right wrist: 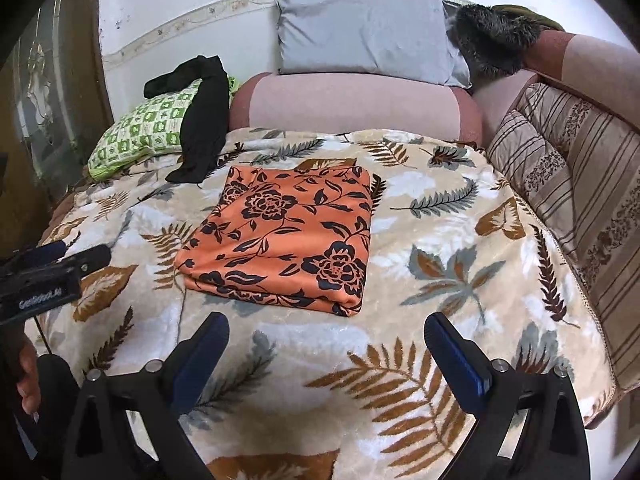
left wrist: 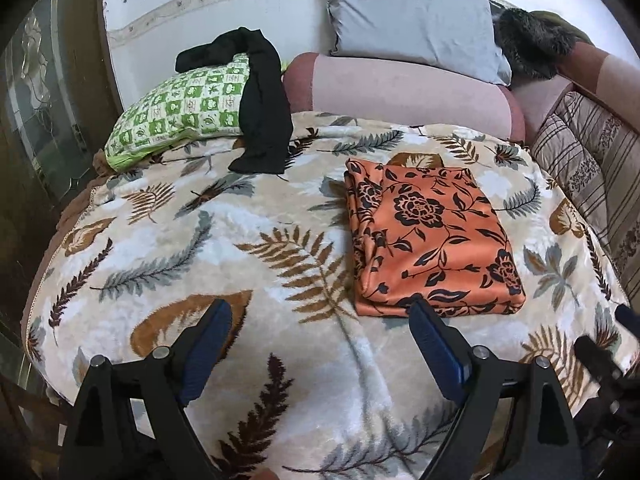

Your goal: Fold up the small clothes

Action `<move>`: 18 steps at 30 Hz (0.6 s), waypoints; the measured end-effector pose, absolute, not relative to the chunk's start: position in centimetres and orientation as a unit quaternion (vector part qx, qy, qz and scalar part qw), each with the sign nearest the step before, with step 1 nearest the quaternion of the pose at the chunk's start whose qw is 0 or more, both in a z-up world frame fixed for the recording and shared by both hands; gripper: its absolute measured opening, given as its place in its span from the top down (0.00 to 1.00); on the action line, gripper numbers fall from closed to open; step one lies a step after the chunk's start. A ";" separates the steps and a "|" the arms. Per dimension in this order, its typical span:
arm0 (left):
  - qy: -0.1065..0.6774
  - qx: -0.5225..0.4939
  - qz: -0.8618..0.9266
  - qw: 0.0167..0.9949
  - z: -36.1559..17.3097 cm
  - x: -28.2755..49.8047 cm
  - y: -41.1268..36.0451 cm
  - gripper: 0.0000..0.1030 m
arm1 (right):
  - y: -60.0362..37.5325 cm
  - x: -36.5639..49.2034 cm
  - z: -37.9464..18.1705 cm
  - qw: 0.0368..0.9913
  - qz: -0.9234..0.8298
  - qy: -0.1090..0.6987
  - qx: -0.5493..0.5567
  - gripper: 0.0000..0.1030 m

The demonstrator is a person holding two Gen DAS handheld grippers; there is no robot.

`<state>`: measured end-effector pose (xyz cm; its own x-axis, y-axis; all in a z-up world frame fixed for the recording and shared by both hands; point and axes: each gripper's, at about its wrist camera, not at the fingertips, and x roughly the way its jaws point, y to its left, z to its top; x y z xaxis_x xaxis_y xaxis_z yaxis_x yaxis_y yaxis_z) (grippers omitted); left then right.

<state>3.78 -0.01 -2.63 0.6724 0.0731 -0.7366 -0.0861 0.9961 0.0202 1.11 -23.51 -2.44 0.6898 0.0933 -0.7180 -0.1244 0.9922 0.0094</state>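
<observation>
The orange floral garment (right wrist: 280,236) lies already folded into a flat rectangle near the middle of the bed, on the leaf-print fleece blanket (right wrist: 440,360). It looks thin and satiny — light, limp and probably slippery, so its layers would likely slide apart if lifted by one corner. A safer hold would be the stacked near edge, pinching all layers at once, or both near corners with one gripper each.

The black garment (right wrist: 202,120) is still unfolded, draped over the green checked pillow (right wrist: 136,132) with its lower end trailing onto the blanket. It seems soft and stretchy, with no stiffness at all; the trailing end is the easiest place to take hold, and it would probably drag free of the pillow without resistance.

The left gripper (left wrist: 320,316) hangs above the blanket just short of the orange garment's near edge, its fingers spread wide and holding nothing. The right gripper (right wrist: 326,334) is likewise spread and empty, just in front of the same fold.

The plush blanket gives a soft, slightly uneven surface — fabric should grip on it rather than slide. Behind the bed stand a pink bolster (right wrist: 352,100), a grey pillow (right wrist: 368,32) against the white wall, a dark furry item at the far right, and a striped cushion (right wrist: 580,184) along the right side.
</observation>
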 end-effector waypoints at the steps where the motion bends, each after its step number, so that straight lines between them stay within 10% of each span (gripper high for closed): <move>1: 0.402 -0.008 0.042 0.915 -2.6 3.9 -0.2 0.13 | -23.5 1.1 -2.6 0.918 0.058 0.392 -0.021 0.04; 18: 0.394 0.008 0.025 0.919 -1.1 4.6 -2.4 0.06 | -22.8 2.3 -1.3 0.912 0.046 0.405 -0.044 0.04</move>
